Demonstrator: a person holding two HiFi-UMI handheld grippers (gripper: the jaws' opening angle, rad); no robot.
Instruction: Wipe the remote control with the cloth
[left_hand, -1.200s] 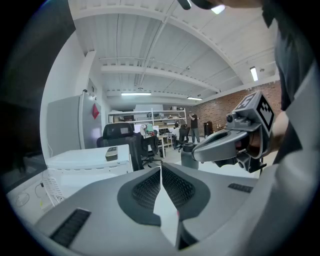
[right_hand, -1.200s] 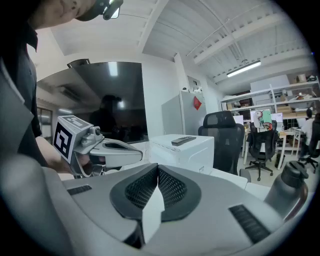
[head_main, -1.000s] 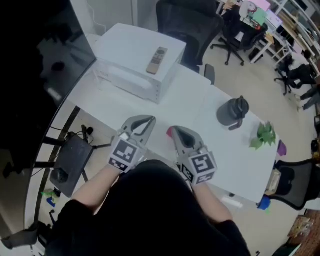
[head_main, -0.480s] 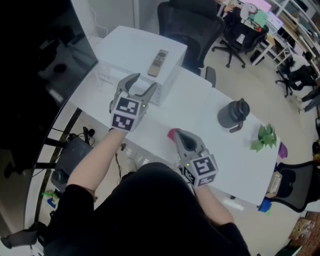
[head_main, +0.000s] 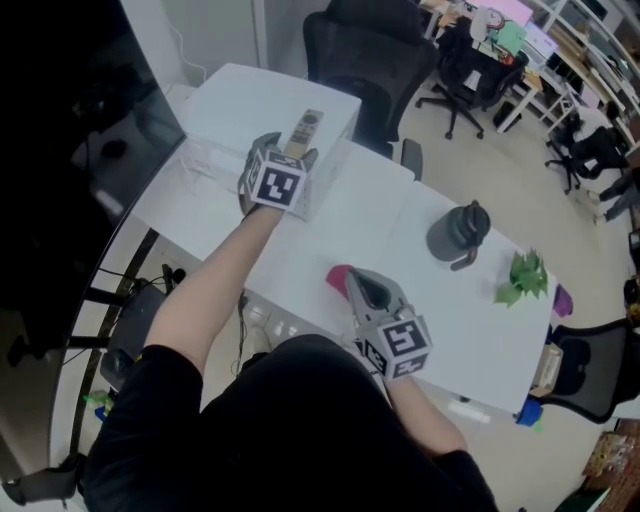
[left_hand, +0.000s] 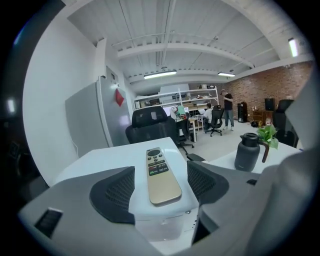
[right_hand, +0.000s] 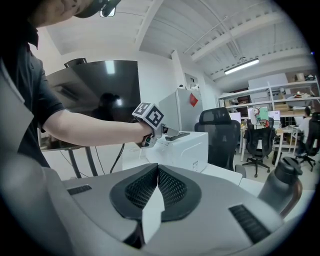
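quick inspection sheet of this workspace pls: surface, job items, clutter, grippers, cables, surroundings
surface: white table, no spill seen
job's things: remote control lies flat on a white box; pink cloth, partly hidden, on the table at the tips of the right gripper
clutter: dark jug, green plant
grippers: left gripper jaws have just been opening, now wide either side of the remote control, pads off it; right gripper shut, nothing seen between
cables: dark cables hang below table level near the screen
surroundings: black office chairs, large dark screen, open office behind
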